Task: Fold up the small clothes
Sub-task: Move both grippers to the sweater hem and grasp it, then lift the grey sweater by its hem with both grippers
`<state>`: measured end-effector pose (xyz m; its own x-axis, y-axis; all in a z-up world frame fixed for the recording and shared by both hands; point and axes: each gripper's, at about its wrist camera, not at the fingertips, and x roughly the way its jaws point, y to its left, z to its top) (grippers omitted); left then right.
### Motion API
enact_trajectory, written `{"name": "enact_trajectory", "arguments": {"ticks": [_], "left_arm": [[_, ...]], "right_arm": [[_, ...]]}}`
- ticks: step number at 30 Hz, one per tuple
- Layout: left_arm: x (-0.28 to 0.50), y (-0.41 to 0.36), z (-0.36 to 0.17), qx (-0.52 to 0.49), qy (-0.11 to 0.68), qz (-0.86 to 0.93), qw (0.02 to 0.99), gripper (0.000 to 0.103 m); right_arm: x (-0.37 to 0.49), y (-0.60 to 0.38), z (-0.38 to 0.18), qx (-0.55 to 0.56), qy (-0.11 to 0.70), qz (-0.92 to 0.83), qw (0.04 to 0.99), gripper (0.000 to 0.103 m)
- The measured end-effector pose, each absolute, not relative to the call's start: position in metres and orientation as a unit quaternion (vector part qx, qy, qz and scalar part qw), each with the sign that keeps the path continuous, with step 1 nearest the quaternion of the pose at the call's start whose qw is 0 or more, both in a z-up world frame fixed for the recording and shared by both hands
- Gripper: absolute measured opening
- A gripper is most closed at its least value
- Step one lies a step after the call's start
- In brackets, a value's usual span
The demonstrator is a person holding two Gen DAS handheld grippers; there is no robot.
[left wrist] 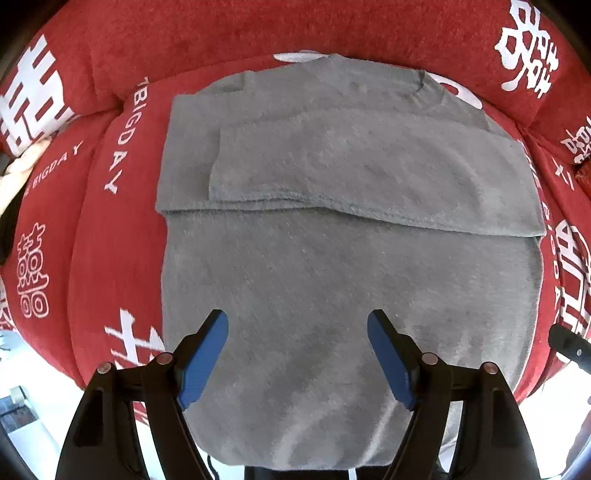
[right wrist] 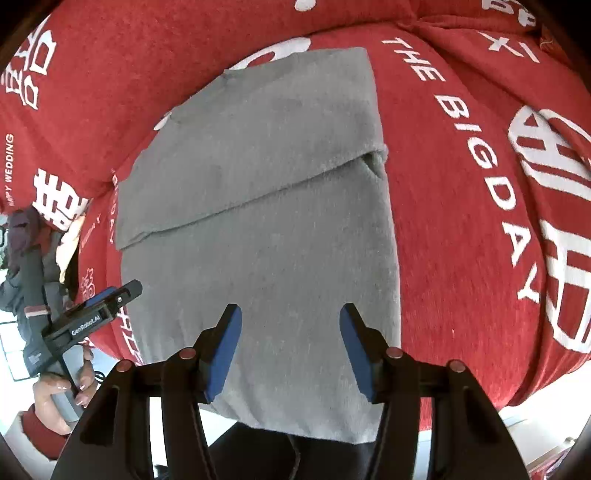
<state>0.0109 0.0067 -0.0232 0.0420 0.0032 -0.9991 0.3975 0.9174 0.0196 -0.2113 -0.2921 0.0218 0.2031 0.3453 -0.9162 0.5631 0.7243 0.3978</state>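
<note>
A grey sweater lies flat on a red cushion, collar at the far end, both sleeves folded across the chest. Its hem hangs over the near edge. My left gripper is open and empty, hovering above the sweater's lower part. My right gripper is open and empty above the sweater near its hem, toward the right side. The left gripper also shows at the left of the right wrist view, by the sweater's left edge.
The red sofa cushion with white lettering lies under the sweater; red back cushions rise behind it. More red cushion extends right. A pile of dark clothes sits at the far left.
</note>
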Motion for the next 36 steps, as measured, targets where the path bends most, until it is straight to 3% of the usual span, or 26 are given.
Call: {"name": "enact_trajectory", "arguments": {"ticks": [5, 22, 36], "left_arm": [[-0.011, 0.01, -0.018, 0.134, 0.684, -0.112, 0.708, 0.078], [-0.095, 0.095, -0.009, 0.058, 0.718, -0.021, 0.693, 0.078], [-0.118, 0.193, -0.013, 0.049, 0.695, -0.095, 0.711, 0.078]], "right_arm": [[-0.216, -0.294, 0.032, 0.359, 0.611, -0.043, 0.704, 0.062], [-0.21, -0.27, 0.015, 0.341, 0.686, 0.021, 0.642, 0.062], [-0.253, -0.194, 0.021, 0.341, 0.652, -0.008, 0.677, 0.062]]}}
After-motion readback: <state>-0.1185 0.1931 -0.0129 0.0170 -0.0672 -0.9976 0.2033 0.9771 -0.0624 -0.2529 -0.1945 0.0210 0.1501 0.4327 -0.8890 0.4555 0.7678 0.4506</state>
